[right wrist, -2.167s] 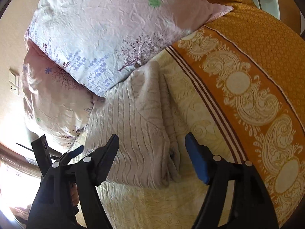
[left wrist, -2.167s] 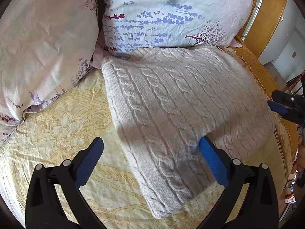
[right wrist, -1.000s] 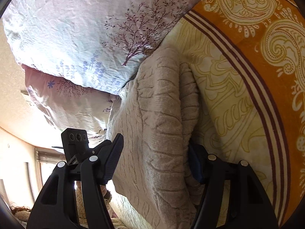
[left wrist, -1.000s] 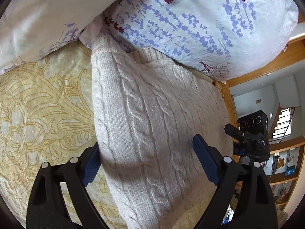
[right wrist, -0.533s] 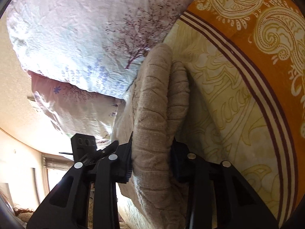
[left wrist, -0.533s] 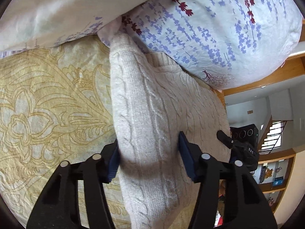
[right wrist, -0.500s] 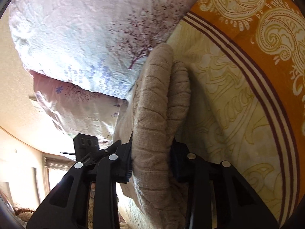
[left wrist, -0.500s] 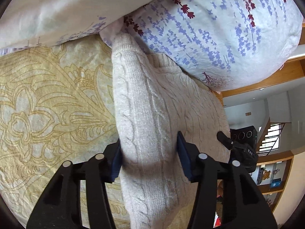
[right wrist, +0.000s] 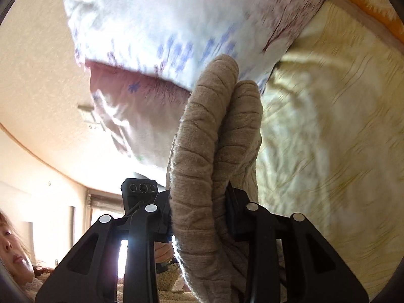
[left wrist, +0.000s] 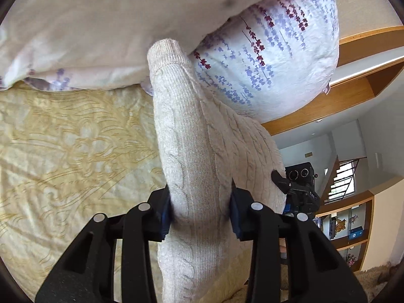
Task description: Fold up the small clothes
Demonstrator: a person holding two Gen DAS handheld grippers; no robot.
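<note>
Bed (left wrist: 63, 151) with yellow patterned cover, two floral pillows (left wrist: 265, 58) at its head. Cable-knit sweater (left wrist: 202, 166) already folded into a thick bundle, raised off the bed, far end touching the pillows. Left tool (left wrist: 200, 212) closing, pads pinching one side edge; right tool (right wrist: 199, 209) pinching the opposite edge. Left to do, likely: another fold or set down. Bundle's underside hidden; right wrist view motion-blurred.
</note>
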